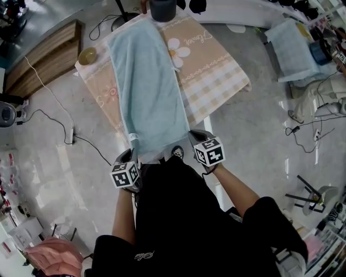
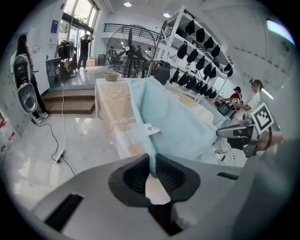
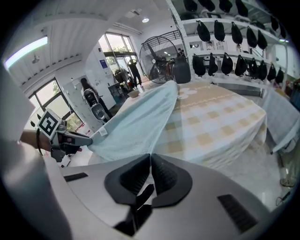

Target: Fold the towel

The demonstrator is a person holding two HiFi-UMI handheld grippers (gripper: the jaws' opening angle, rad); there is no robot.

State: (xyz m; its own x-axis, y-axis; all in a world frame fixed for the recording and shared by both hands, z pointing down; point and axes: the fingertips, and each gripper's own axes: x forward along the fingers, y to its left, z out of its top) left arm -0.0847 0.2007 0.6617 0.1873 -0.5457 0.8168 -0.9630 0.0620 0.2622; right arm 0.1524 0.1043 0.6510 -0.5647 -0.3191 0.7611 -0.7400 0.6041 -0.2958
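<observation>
Head view first: the pale blue towel [image 1: 145,86] lies stretched at full length down the cloth-covered table [image 1: 216,81], its near end coming off the near edge towards the person. The left gripper [image 1: 133,158] has its jaws pinched tight on the near left corner, and the left gripper view shows the cloth running straight in between the pads. The right gripper [image 1: 190,142] is clamped on the near right corner, a thin edge of towel caught between jaws that almost meet. So both corners are taken, but no fold is made yet, I'd say: the near end has to go over to the far end, then get smoothed flat. Containers now: a small bowl [image 1: 87,55] sits on the far left corner, too small to tell what's in it, and a dark bucket [image 1: 162,10] stands at the towel's far end, contents hidden
</observation>
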